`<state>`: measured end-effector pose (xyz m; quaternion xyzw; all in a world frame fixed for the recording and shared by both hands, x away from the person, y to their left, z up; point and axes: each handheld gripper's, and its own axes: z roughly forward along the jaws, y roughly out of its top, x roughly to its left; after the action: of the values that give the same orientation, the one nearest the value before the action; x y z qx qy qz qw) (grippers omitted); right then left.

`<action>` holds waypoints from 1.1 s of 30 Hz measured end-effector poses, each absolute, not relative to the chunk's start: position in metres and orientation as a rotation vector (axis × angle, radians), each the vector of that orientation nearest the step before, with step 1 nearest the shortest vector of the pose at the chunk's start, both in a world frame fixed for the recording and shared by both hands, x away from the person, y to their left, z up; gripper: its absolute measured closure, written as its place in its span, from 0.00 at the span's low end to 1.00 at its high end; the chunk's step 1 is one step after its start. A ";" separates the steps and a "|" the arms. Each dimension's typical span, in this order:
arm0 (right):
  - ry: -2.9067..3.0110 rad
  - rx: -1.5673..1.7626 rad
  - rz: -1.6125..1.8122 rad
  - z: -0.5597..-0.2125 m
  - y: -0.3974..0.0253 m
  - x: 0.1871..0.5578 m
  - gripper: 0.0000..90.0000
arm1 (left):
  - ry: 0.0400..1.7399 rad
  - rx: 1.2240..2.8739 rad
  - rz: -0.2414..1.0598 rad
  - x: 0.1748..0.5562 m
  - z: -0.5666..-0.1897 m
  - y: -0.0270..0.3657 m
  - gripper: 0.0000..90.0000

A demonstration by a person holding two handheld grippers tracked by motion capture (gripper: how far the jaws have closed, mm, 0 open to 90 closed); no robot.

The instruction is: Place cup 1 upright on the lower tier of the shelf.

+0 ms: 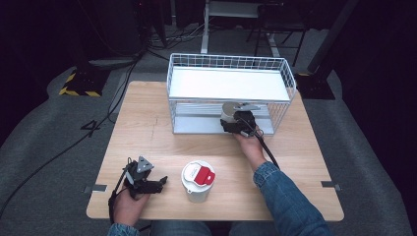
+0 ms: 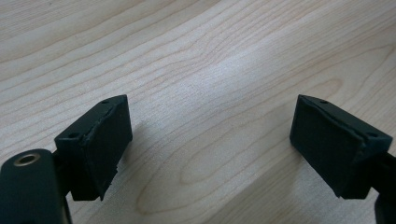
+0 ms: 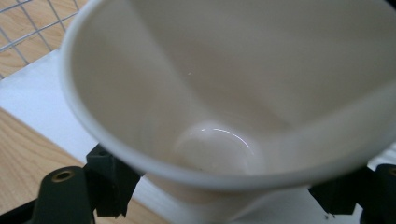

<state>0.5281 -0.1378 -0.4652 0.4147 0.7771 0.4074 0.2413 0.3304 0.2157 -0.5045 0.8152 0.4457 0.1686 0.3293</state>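
A white paper cup (image 1: 229, 109) stands open-topped at the front of the wire rack's lower level, and my right gripper (image 1: 232, 121) is shut on it. In the right gripper view the cup (image 3: 210, 93) is empty, with a black jaw pressed on each side of its lower wall; the right gripper (image 3: 224, 189) holds it over the rack's white floor (image 3: 32, 98). A second white cup with a red-tabbed lid (image 1: 197, 179) stands near the table's front edge. Left of it, my left gripper (image 1: 160, 183) rests open on the wood, nothing between its jaws (image 2: 210, 126).
The white wire rack (image 1: 228, 78) with an upper white shelf stands at the back of the wooden table (image 1: 147, 132). Cables and stand legs lie on the grey floor beyond. Bare wood lies between the rack and the lidded cup.
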 end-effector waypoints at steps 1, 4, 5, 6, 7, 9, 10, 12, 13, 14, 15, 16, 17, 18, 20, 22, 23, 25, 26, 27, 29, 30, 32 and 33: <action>2.125 1.134 1.114 -0.465 -0.138 0.528 0.25 | 1.166 2.133 0.441 0.330 -0.505 0.216 0.15; 2.112 1.138 1.133 -0.468 -0.137 0.532 0.25 | 1.165 2.134 0.440 0.331 -0.504 0.216 0.15; 2.112 1.138 1.133 -0.468 -0.137 0.532 0.25 | 1.165 2.134 0.440 0.331 -0.504 0.216 0.15; 2.111 1.133 1.135 -0.470 -0.135 0.534 0.25 | 1.165 2.134 0.440 0.331 -0.504 0.216 0.15; 2.111 1.133 1.135 -0.470 -0.135 0.534 0.25 | 1.165 2.134 0.440 0.331 -0.504 0.216 0.15; 2.112 1.131 1.139 -0.471 -0.135 0.535 0.25 | 1.164 2.135 0.440 0.331 -0.504 0.216 0.15; 2.109 1.134 1.144 -0.471 -0.135 0.535 0.25 | 1.164 2.135 0.440 0.331 -0.504 0.216 0.15; 2.103 1.157 1.165 -0.473 -0.137 0.537 0.25 | 1.164 2.135 0.440 0.331 -0.504 0.216 0.15; 2.103 1.157 1.165 -0.473 -0.137 0.537 0.25 | 1.164 2.135 0.440 0.331 -0.504 0.216 0.15; 2.098 1.162 1.178 -0.473 -0.137 0.538 0.22 | 1.165 2.133 0.440 0.330 -0.504 0.216 0.15; 2.098 1.162 1.178 -0.473 -0.137 0.538 0.22 | 1.165 2.133 0.440 0.330 -0.504 0.216 0.15; 2.103 1.158 1.204 -0.473 -0.138 0.538 0.19 | 1.165 2.134 0.440 0.331 -0.504 0.216 0.15; 2.103 1.158 1.204 -0.473 -0.138 0.538 0.19 | 1.165 2.134 0.440 0.331 -0.504 0.216 0.15; 2.104 1.149 1.187 -0.473 -0.137 0.538 0.19 | 1.165 2.133 0.440 0.330 -0.504 0.216 0.15; 2.099 1.158 1.203 -0.471 -0.137 0.537 0.17 | 1.164 2.135 0.440 0.331 -0.504 0.216 0.15; 2.087 1.134 1.202 -0.470 -0.138 0.538 0.17 | 1.164 2.134 0.440 0.331 -0.504 0.216 0.15; 2.087 1.134 1.202 -0.470 -0.138 0.538 0.17 | 1.164 2.134 0.440 0.331 -0.504 0.216 0.15; 2.088 1.134 1.203 -0.469 -0.139 0.538 0.17 | 1.164 2.135 0.440 0.331 -0.504 0.216 0.15; 2.095 1.140 1.187 -0.469 -0.139 0.537 0.16 | 1.164 2.135 0.440 0.331 -0.504 0.216 0.15; 2.095 1.140 1.187 -0.469 -0.139 0.537 0.16 | 1.165 2.132 0.436 0.331 -0.505 0.216 0.15; 2.106 1.150 1.165 -0.468 -0.138 0.534 0.16 | 1.164 2.133 0.435 0.331 -0.505 0.216 0.15; 2.099 1.134 1.140 -0.467 -0.138 0.532 0.16 | 1.164 2.133 0.435 0.331 -0.505 0.216 0.15; 2.090 1.099 1.126 -0.463 -0.142 0.527 0.16 | 1.164 2.133 0.437 0.331 -0.505 0.216 0.15; 2.090 1.099 1.126 -0.463 -0.142 0.527 0.16 | 1.164 2.133 0.437 0.331 -0.505 0.216 0.15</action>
<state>0.5266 -0.1415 -0.4632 0.4059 0.7714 0.4157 0.2598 0.3309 0.2155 -0.5046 0.8156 0.4450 0.1670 0.3301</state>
